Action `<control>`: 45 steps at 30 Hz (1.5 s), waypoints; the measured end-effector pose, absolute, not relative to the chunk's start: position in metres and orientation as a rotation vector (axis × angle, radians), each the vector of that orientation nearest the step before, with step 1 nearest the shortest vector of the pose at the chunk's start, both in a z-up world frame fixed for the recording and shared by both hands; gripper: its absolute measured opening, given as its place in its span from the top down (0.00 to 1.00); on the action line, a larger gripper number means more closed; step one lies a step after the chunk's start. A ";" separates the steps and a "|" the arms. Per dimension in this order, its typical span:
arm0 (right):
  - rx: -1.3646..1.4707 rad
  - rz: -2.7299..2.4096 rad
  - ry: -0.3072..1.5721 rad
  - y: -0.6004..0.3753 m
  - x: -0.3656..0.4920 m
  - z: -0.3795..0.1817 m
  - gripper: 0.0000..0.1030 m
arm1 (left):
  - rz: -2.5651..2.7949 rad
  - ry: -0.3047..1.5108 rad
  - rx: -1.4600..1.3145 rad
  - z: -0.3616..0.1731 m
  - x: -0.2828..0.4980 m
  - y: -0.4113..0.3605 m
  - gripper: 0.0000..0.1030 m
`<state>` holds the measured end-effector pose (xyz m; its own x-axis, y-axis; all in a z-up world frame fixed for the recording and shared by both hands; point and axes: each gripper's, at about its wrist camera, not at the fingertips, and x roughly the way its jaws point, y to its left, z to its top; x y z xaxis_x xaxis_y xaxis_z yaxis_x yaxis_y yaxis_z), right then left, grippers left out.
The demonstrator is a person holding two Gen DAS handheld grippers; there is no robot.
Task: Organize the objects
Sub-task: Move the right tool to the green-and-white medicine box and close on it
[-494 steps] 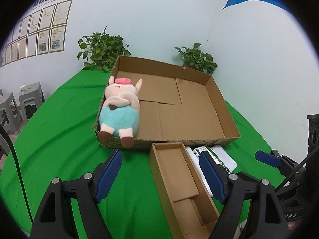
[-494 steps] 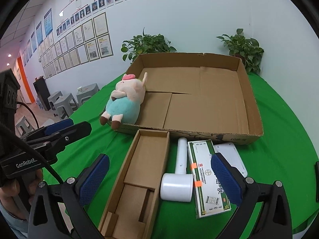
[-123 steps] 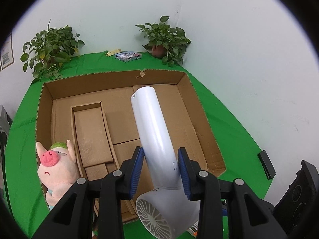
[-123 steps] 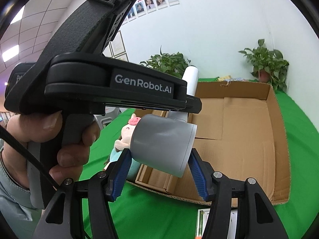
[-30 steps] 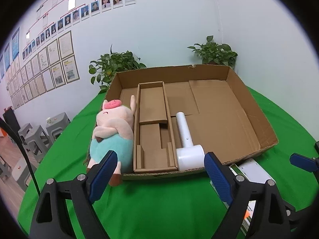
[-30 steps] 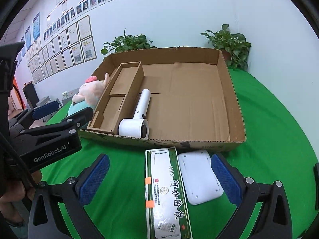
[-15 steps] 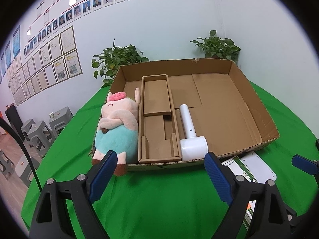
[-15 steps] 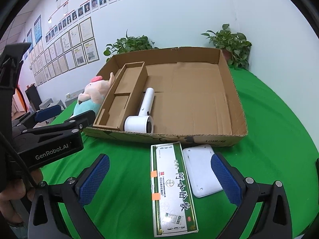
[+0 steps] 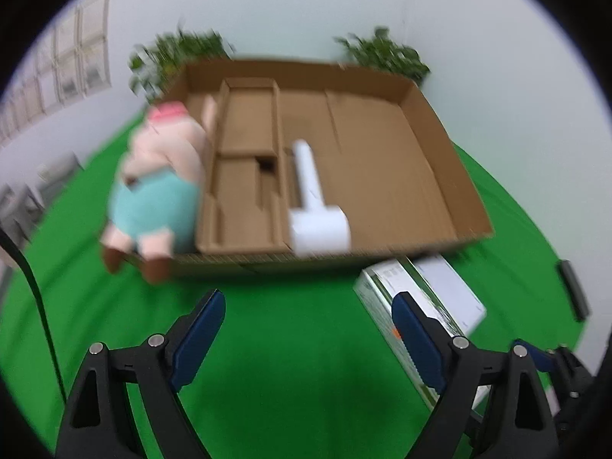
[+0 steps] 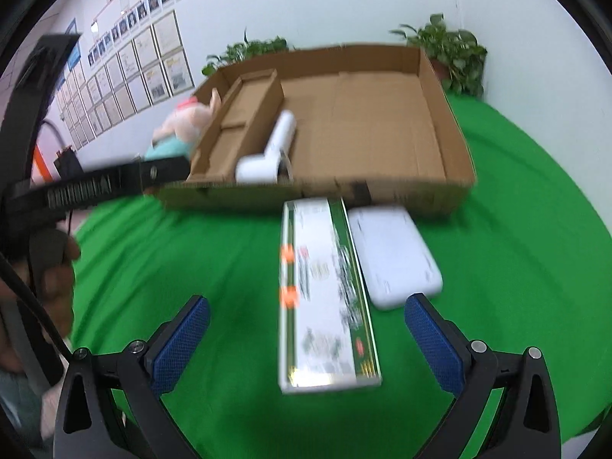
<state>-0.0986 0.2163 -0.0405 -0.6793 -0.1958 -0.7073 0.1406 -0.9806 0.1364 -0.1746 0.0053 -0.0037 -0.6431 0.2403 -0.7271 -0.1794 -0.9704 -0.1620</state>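
A wide cardboard tray (image 9: 451,187) (image 10: 451,145) sits on the green cloth. Inside it lie a narrow cardboard insert (image 9: 244,176) (image 10: 237,130) and a white hair dryer (image 9: 317,214) (image 10: 267,157). A pink pig plush (image 9: 157,187) (image 10: 179,130) in teal leans at the tray's left wall. In front of the tray lie a green-and-white carton (image 10: 325,290) (image 9: 386,287) and a flat white case (image 10: 394,252) (image 9: 451,283). My left gripper (image 9: 306,336) is open above the cloth, left of the carton. My right gripper (image 10: 306,329) is open, its fingers spread to either side of the carton.
Potted plants (image 10: 451,49) (image 9: 382,53) stand behind the tray against the white walls. A small dark flat object (image 9: 572,290) lies on the cloth at the right. A hand (image 10: 53,267) holds the left gripper's handle at the left of the right wrist view.
Both views have dropped and moved closer to the cloth, and both are blurred by motion. The carton now lies between the right gripper's open fingers. Nothing was grasped.
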 end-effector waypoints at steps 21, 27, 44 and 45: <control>1.284 -2.541 -0.005 0.162 -0.092 -0.061 0.38 | 2.417 -0.306 -1.321 -0.037 -0.176 -0.011 0.14; 1.227 -2.541 0.030 0.150 -0.091 -0.055 0.01 | 2.315 -0.368 -1.346 -0.048 -0.174 -0.018 0.14; 1.283 -2.407 -0.301 0.154 -0.084 -0.063 0.42 | 2.191 -0.521 -1.332 -0.071 -0.166 -0.020 0.20; 1.283 -2.401 -0.319 0.155 -0.083 -0.063 0.42 | 2.196 -0.521 -1.324 -0.070 -0.165 -0.021 0.21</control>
